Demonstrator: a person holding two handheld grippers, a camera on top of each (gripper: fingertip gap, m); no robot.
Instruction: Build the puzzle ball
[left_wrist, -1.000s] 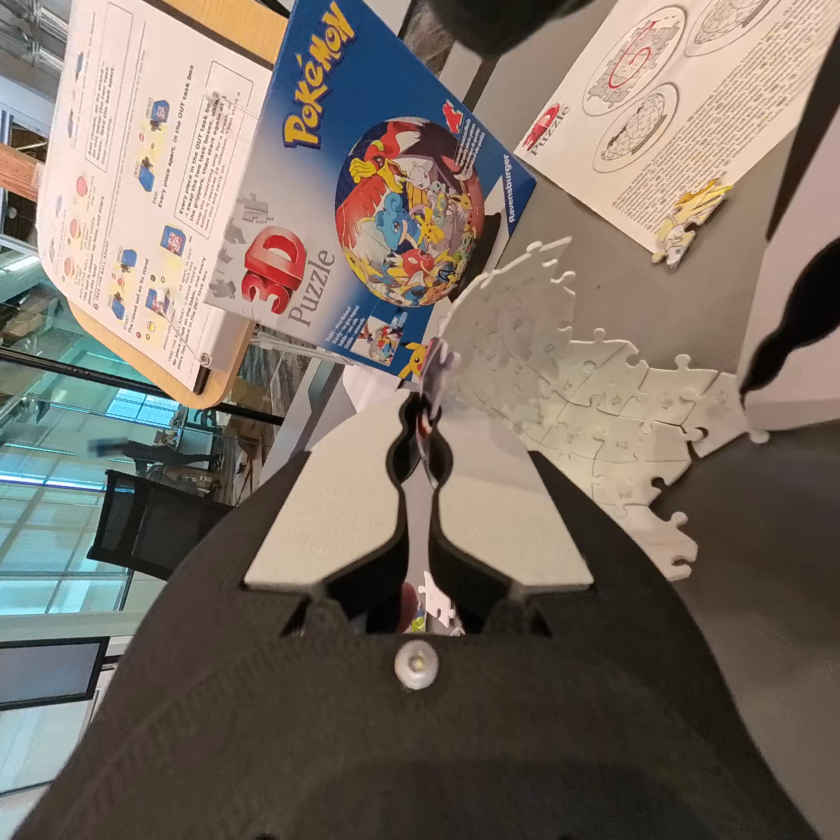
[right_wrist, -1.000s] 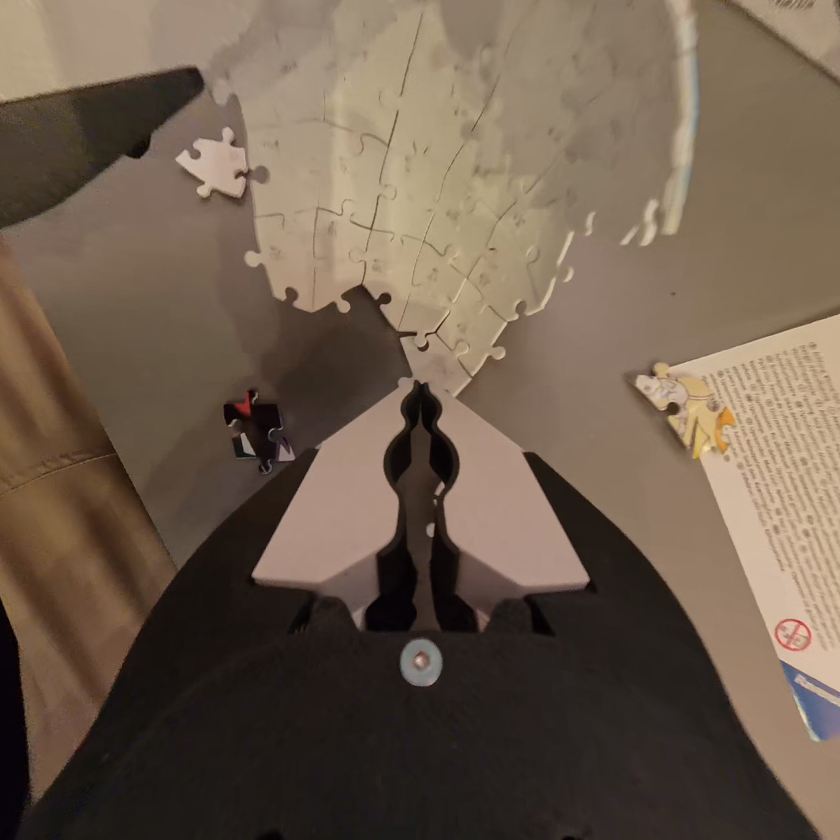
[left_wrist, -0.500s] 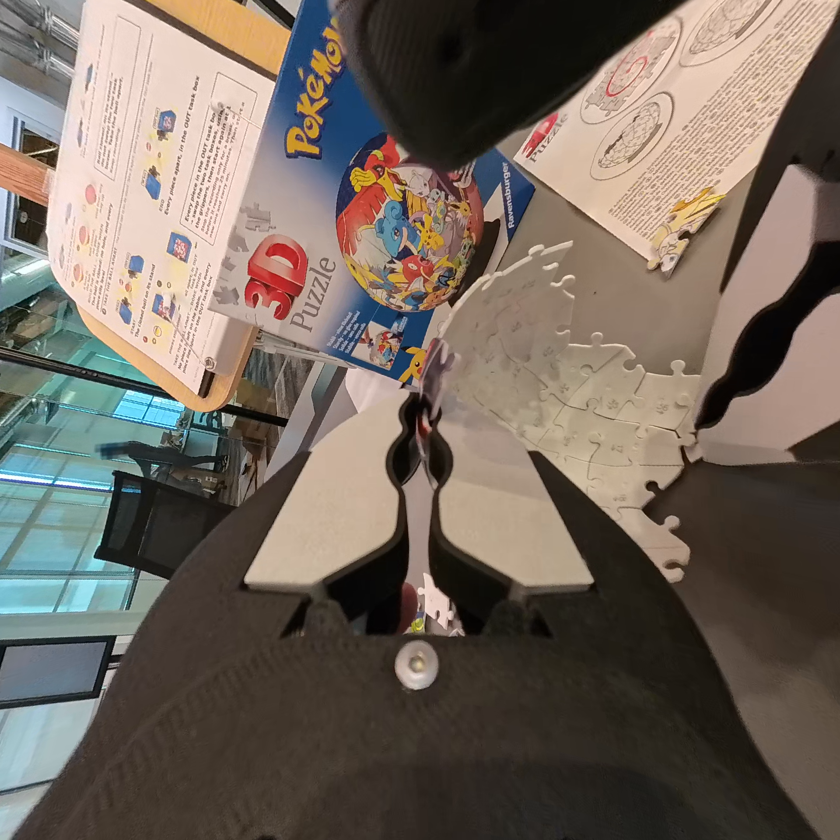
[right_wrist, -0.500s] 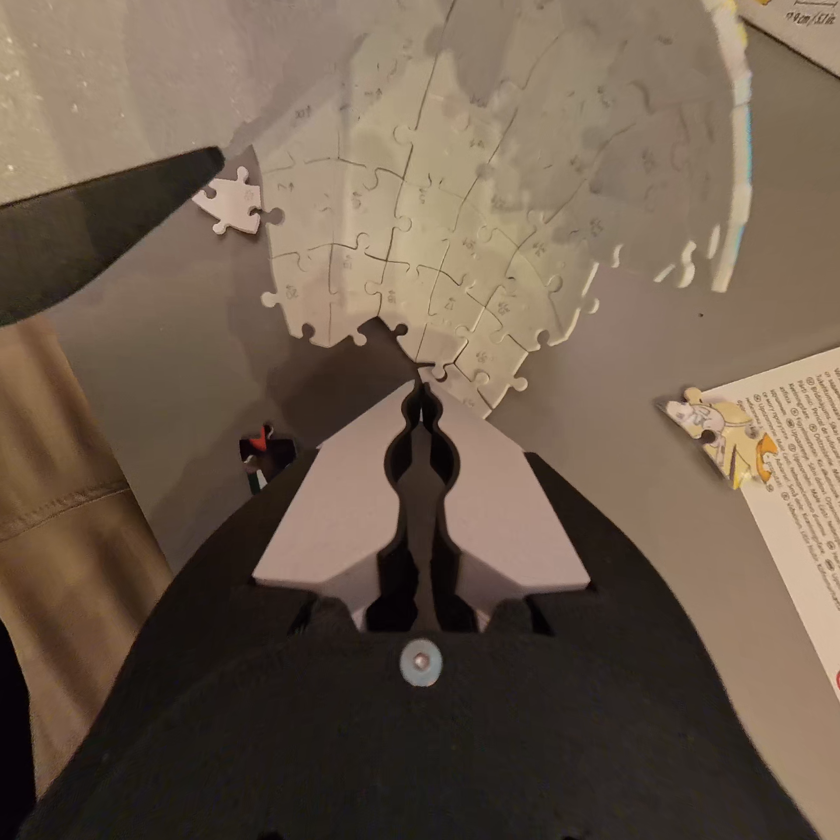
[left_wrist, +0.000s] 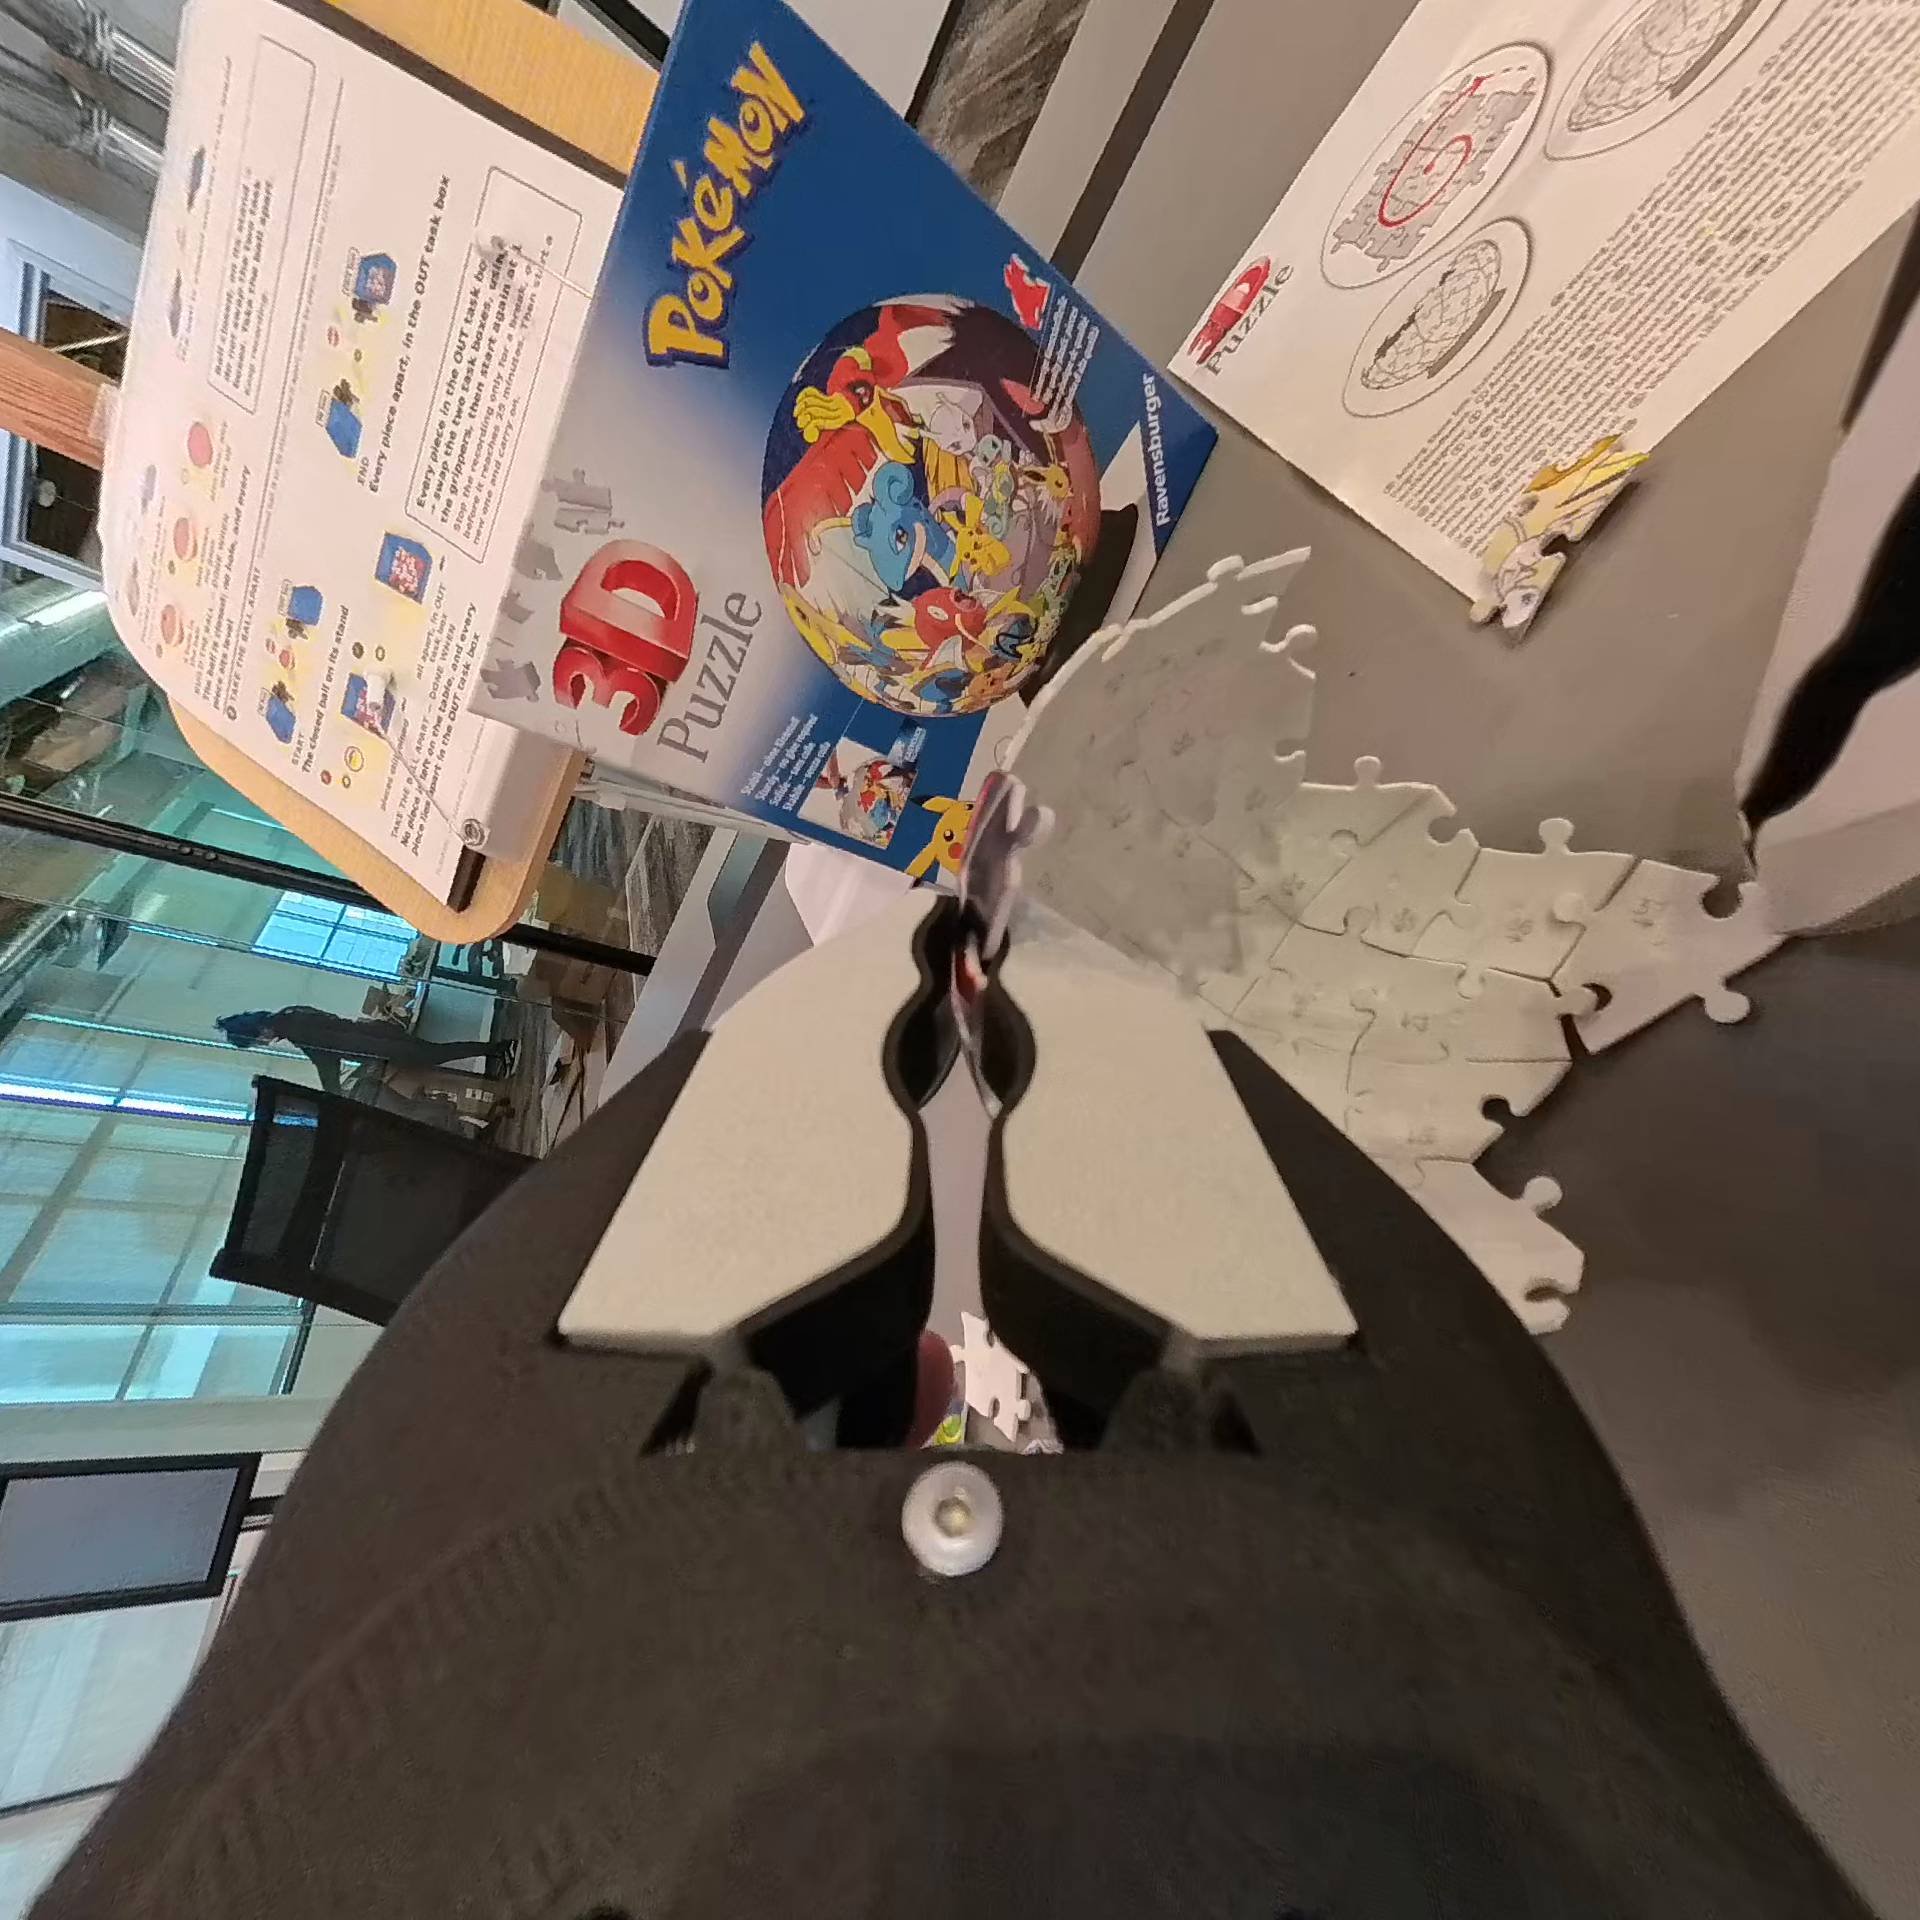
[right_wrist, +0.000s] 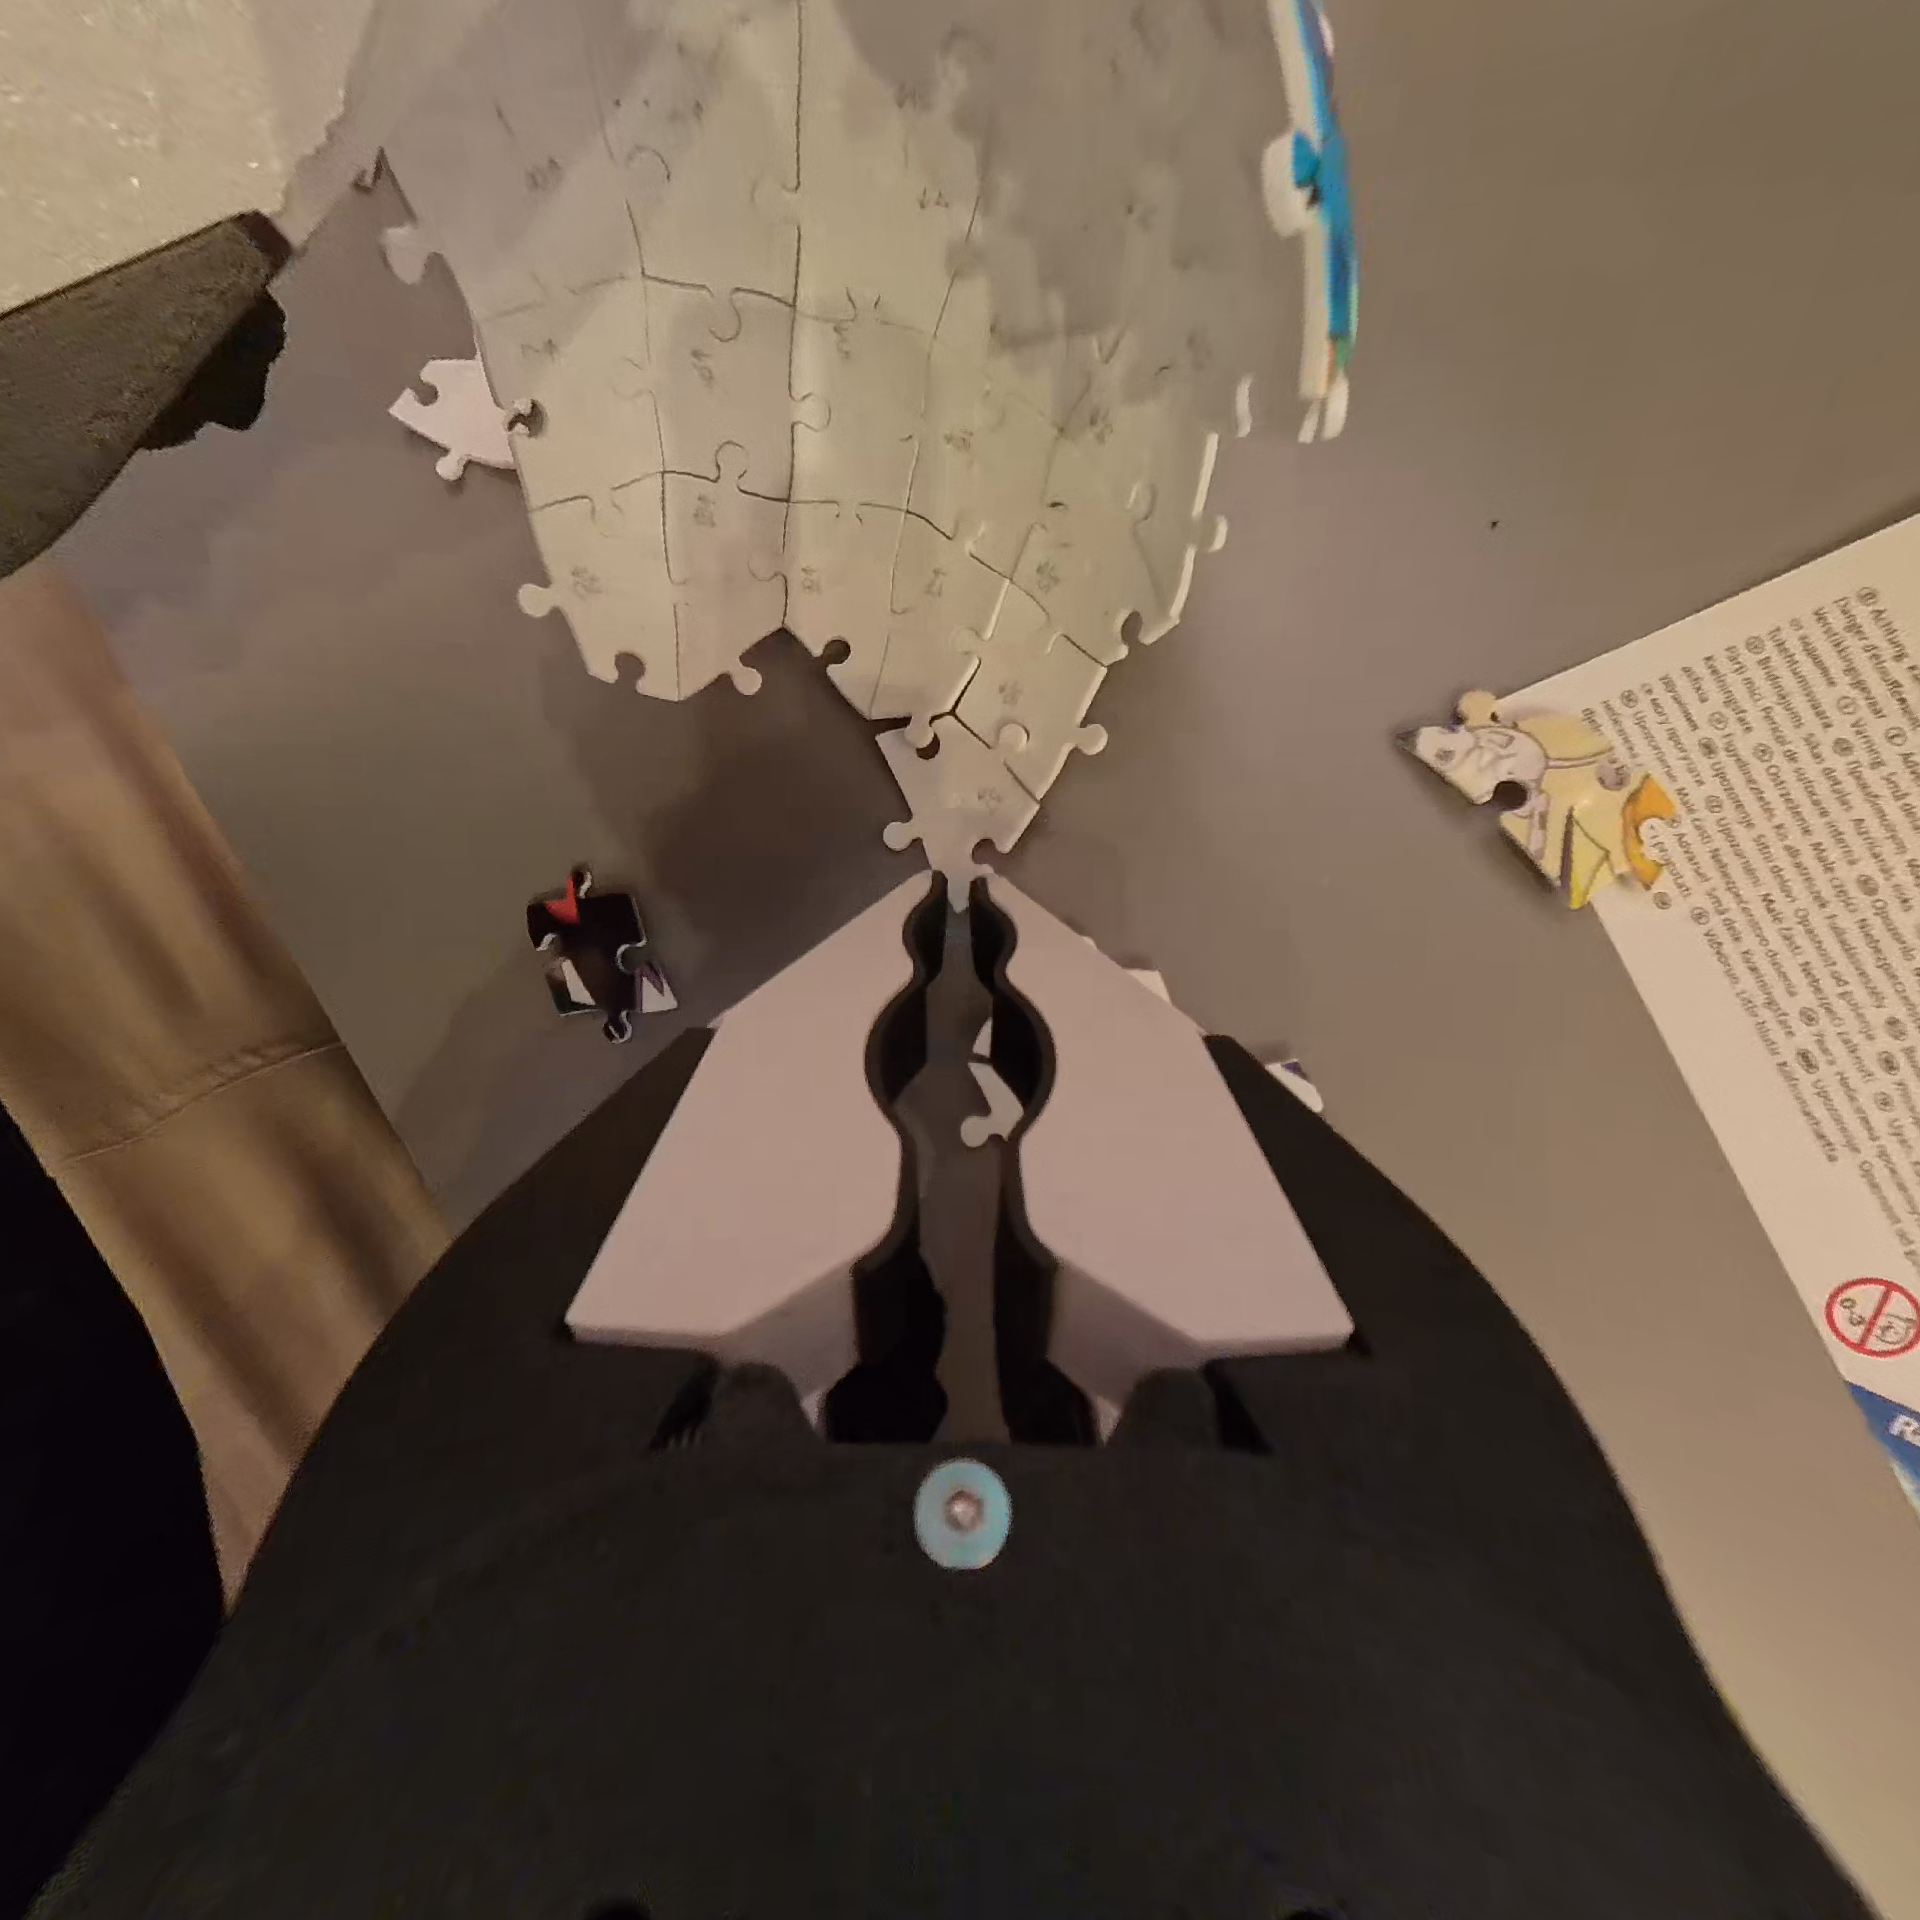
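Partial puzzle shell gripped at two edges

The curved, white-backed shell (left_wrist: 1340, 935), of thin interlocking pieces, is held above the grey table (right_wrist: 1558, 312): left gripper (left_wrist: 971, 914) clamped on its rim, right gripper (right_wrist: 954, 883) pinched together on the lowest tab. Both grips should be kept light and steady so seams are not flexed apart.

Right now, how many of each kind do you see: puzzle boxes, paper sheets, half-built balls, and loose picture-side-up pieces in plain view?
Puzzle box: 1
Paper sheets: 2, leaflet and clipboard sheet
Half-built ball: 1
Loose pieces: 2, yellow piece and dark piece
Total: 6
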